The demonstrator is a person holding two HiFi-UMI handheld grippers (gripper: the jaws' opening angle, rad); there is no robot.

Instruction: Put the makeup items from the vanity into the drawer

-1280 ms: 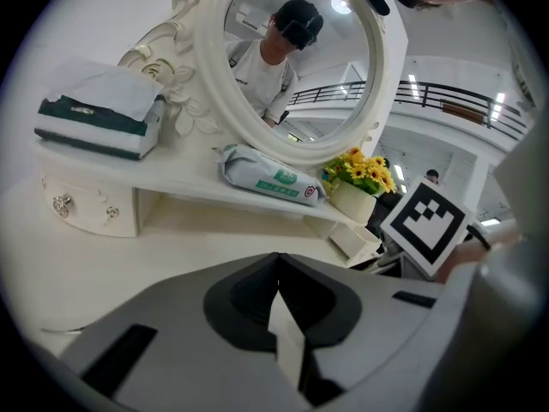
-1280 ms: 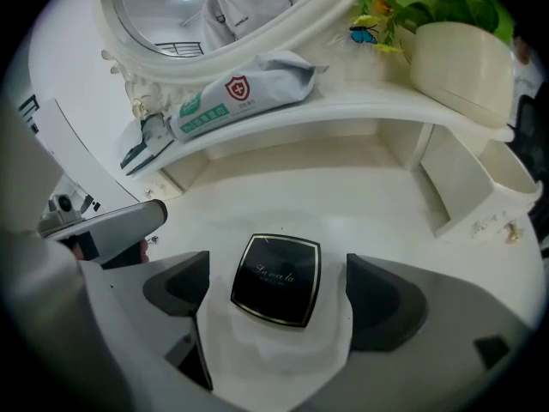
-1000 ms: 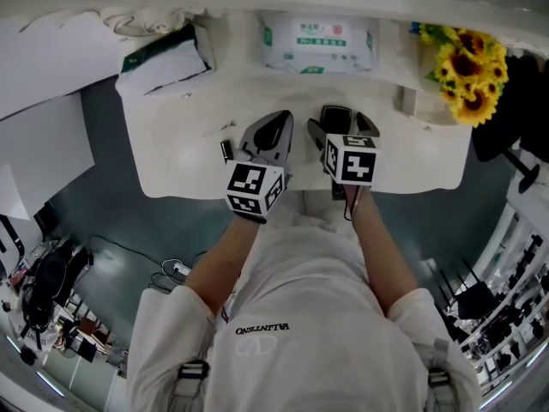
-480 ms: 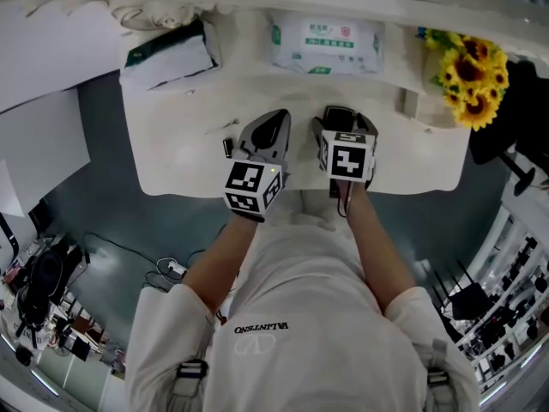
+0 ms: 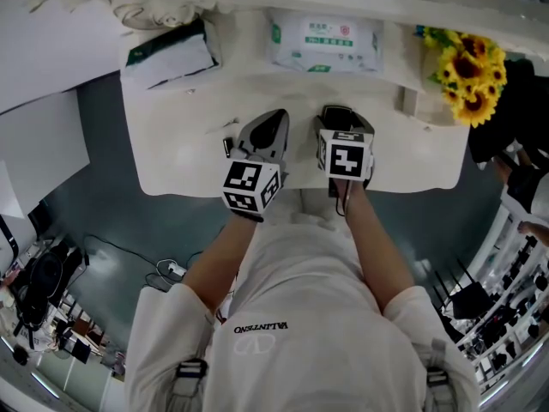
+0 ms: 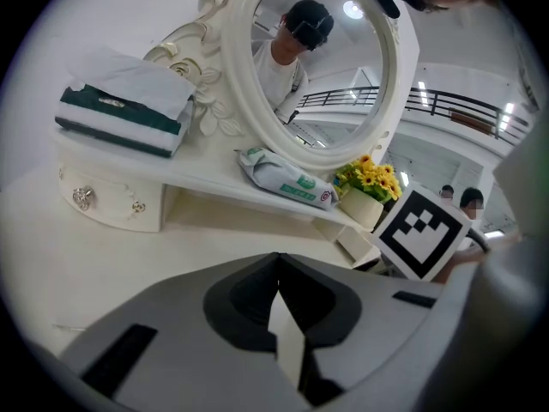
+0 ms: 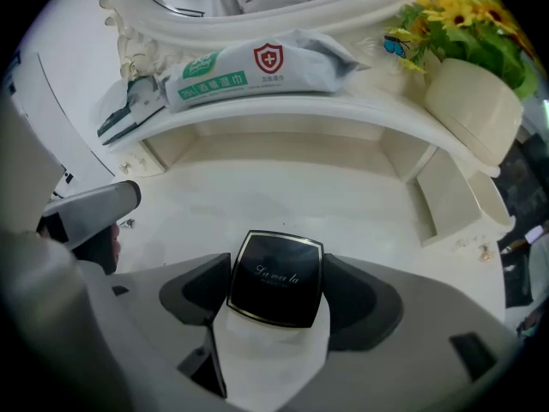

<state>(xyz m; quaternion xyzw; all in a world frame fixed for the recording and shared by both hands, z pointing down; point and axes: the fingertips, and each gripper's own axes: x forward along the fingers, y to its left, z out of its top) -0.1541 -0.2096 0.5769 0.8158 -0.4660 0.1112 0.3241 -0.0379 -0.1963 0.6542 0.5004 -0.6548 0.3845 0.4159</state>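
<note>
A square black compact (image 7: 276,278) with a gold rim lies on the white vanity top (image 7: 343,204). My right gripper (image 7: 278,266) points steeply down over it. Its jaws have just been closing, and both pads now rest against the compact's left and right edges. In the head view the compact (image 5: 337,115) shows as a dark patch between those jaws, right of centre. My left gripper (image 5: 276,120) hovers just left of it, shut with nothing between its fingers (image 6: 276,263). A small black makeup item (image 5: 226,148) lies on the top to its left.
On the raised shelf lie a wet-wipes pack (image 5: 324,41) and a green and white tissue box (image 5: 167,58). An oval mirror (image 6: 313,67) stands behind. A pot of sunflowers (image 5: 467,71) is at the right end. A small drawer with knobs (image 6: 107,200) sits under the shelf's left end.
The right gripper's jaws have narrowed around the black compact and it has tipped slightly. The left gripper has barely moved.
</note>
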